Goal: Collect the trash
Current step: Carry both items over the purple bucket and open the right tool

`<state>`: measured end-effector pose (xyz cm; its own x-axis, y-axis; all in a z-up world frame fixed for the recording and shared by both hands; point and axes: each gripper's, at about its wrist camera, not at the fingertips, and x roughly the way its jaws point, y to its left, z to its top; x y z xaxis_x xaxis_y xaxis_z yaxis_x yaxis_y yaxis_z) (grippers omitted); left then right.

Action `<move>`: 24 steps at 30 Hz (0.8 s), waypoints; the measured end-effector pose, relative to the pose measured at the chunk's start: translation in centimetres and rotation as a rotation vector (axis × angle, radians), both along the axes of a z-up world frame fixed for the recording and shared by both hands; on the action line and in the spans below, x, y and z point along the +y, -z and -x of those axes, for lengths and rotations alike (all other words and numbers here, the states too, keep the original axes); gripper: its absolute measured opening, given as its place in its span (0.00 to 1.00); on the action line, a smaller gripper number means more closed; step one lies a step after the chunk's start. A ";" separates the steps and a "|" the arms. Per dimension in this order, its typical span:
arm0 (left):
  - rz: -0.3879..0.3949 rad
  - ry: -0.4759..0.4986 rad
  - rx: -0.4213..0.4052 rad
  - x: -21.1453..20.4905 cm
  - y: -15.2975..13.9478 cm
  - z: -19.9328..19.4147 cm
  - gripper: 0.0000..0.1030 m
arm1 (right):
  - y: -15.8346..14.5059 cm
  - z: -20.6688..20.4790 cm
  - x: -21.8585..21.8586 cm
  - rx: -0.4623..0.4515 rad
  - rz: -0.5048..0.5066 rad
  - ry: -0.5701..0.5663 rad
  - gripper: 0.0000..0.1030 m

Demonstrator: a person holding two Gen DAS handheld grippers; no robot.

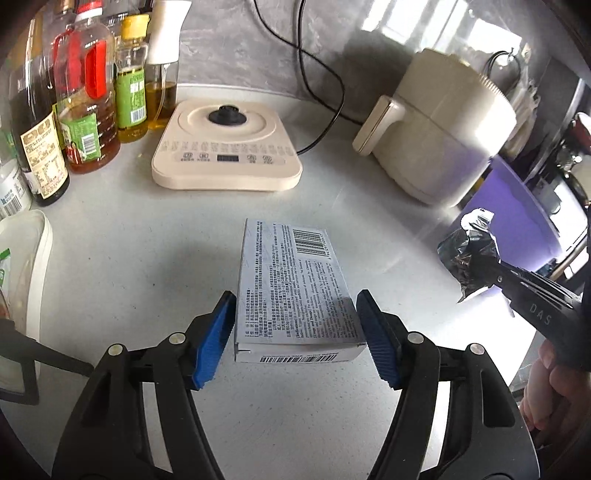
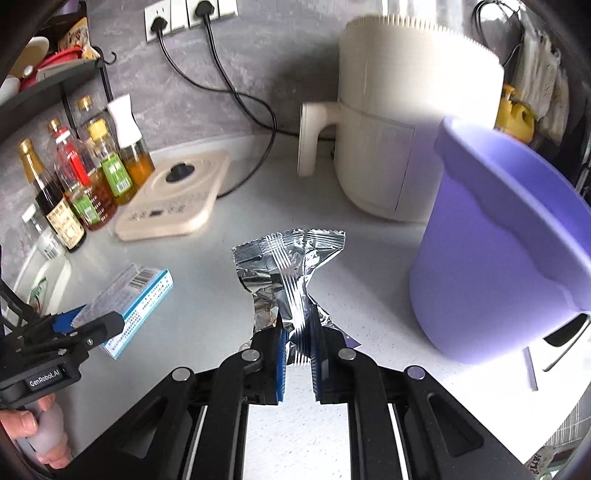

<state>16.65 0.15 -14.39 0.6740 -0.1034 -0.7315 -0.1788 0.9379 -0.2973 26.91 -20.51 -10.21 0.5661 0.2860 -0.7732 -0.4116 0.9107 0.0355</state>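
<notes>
A grey printed carton with barcodes (image 1: 284, 258) sits between the blue pads of my left gripper (image 1: 295, 299), which is shut on its two long sides. In the right wrist view the carton (image 2: 136, 295) hangs tilted above the white counter in that gripper (image 2: 79, 321). My right gripper (image 2: 297, 332) is shut on the pinched middle of a crumpled silver foil wrapper (image 2: 291, 258), held off the counter. The same wrapper (image 1: 467, 240) and right gripper (image 1: 487, 266) show at the right edge of the left wrist view. A purple bin (image 2: 498, 258) stands just right of the wrapper.
A cream induction cooker (image 1: 225, 147) and a cream air fryer (image 1: 443, 129) stand at the back, with black cords running to wall sockets (image 2: 184, 14). Several oil and sauce bottles (image 1: 85, 110) line the left. A white tub (image 1: 33, 258) sits at the near left.
</notes>
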 end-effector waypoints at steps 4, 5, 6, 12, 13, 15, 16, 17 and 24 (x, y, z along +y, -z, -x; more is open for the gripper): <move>0.025 0.015 -0.035 0.2 -1.0 0.6 0.65 | -2.0 1.3 -0.3 -0.036 -0.008 0.013 0.11; 0.033 0.017 -0.043 0.2 -1.2 0.7 0.65 | -2.6 1.7 -0.4 -0.048 -0.009 0.014 0.11; 0.042 0.019 -0.053 0.2 -1.6 0.9 0.65 | -3.3 2.1 -0.5 -0.061 -0.009 0.015 0.11; 0.065 0.033 -0.107 -0.1 -3.6 1.0 0.65 | -7.6 3.5 -1.2 -0.150 -0.013 0.021 0.11; 0.062 0.038 -0.119 -0.3 -4.2 1.0 0.65 | -8.2 3.5 -1.4 -0.163 -0.017 0.025 0.11; 0.061 0.040 -0.132 -0.5 -4.9 1.0 0.65 | -9.3 3.3 -1.8 -0.179 -0.024 0.032 0.11; 0.059 0.039 -0.143 -0.7 -5.4 1.0 0.65 | -9.9 3.2 -2.2 -0.190 -0.031 0.037 0.11; 0.058 0.038 -0.149 -0.8 -5.6 1.1 0.65 | -10.3 3.1 -2.4 -0.196 -0.034 0.039 0.11; 0.024 0.007 -0.209 -2.8 -8.2 0.2 0.65 | -12.5 1.4 -5.1 -0.251 -0.085 0.035 0.11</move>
